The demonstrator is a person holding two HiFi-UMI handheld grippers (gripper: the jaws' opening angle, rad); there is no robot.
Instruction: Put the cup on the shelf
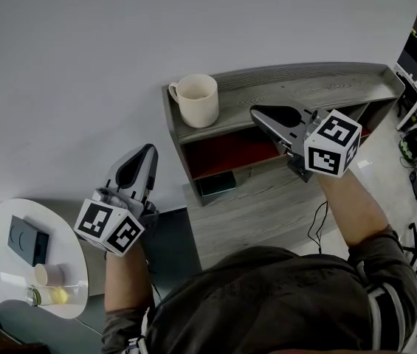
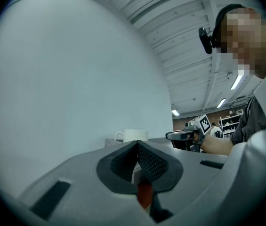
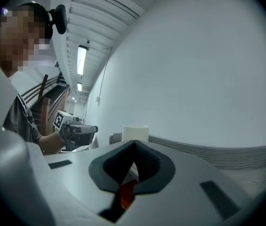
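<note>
Cup [image 1: 197, 99] stands upright at the left end of the shelf [image 1: 341, 85] top, so the task looks done; right gripper [image 1: 261, 113] hangs near it over the top, jaws together, empty; left gripper [image 1: 143, 157], also closed on nothing, idles beyond the shelf's left edge.

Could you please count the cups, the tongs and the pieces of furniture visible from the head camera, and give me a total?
Cups: 2 (cream mug on the shelf top, small cup on the round table)
Tongs: 2 (left tongs and right tongs, both shut and empty)
Furniture: 2 (shelf, round table)
Total: 6
</note>
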